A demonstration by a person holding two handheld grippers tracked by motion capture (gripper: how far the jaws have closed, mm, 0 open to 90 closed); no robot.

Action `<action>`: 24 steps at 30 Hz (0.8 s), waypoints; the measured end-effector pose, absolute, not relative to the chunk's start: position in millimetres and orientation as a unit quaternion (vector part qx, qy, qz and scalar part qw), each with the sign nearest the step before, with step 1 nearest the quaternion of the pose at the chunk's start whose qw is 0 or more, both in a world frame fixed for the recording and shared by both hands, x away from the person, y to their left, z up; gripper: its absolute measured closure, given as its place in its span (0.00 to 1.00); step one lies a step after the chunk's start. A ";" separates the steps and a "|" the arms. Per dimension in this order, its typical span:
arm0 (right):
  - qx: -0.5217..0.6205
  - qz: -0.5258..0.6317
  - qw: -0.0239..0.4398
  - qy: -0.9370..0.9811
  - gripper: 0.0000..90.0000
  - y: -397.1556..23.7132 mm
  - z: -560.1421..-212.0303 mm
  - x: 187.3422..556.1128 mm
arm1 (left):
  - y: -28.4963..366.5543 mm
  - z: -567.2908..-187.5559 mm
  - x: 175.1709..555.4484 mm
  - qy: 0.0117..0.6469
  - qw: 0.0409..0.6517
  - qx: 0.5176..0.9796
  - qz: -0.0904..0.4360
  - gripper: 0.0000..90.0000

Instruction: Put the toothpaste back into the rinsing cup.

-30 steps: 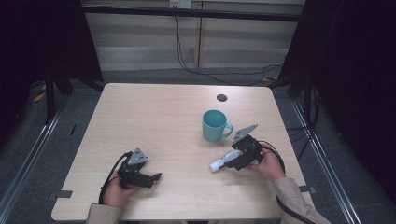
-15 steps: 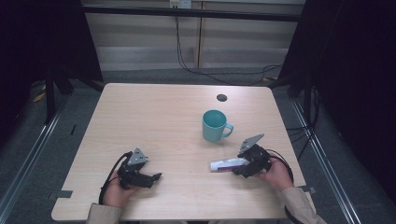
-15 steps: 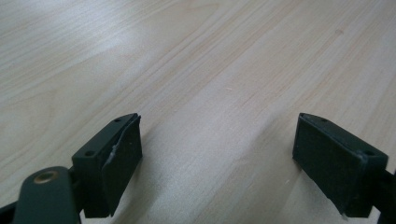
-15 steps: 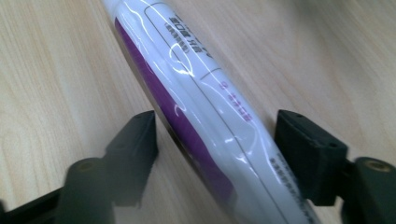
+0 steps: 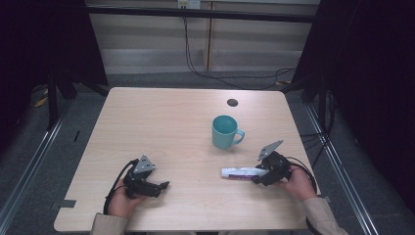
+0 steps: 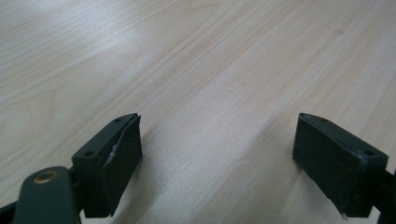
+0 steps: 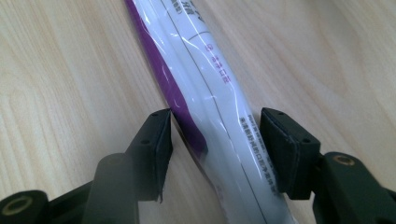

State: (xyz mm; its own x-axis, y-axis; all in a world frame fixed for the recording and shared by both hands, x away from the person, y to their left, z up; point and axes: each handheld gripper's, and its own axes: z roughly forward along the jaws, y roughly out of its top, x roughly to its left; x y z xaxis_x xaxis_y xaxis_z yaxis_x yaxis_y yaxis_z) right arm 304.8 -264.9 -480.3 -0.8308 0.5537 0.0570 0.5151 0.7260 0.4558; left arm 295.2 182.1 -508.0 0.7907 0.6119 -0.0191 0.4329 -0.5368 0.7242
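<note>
table (image 5: pixel 161 122): you work on pale wood with fine grain, smooth, with a soft sheen under the light
tube (image 7: pixel 205 93): white and purple plastic, glossy, with bright reflections along it
right gripper (image 7: pixel 215 149): your jaws look like matt black plastic, slightly rough at the edges
left gripper (image 6: pixel 219 158): same matt black jaws, one pad edge looks worn
mug (image 5: pixel 224 131): teal, smooth and a little shiny, probably ceramic

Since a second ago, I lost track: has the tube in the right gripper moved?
Yes. The tube has come back toward the person and away from the mug, carried by the right gripper, and is now low near the table's front edge.
</note>
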 end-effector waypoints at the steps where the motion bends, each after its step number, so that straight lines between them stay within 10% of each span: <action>1: 0.288 0.231 0.043 0.928 0.49 -265.5 -480.3 304.3 | 182.2 -508.0 295.2 0.301 0.376 0.869 0.119 0.17; 24: 0.233 0.083 0.023 0.969 0.49 -249.2 -468.8 314.3 | 182.1 -508.0 295.2 0.301 0.375 0.869 0.119 0.17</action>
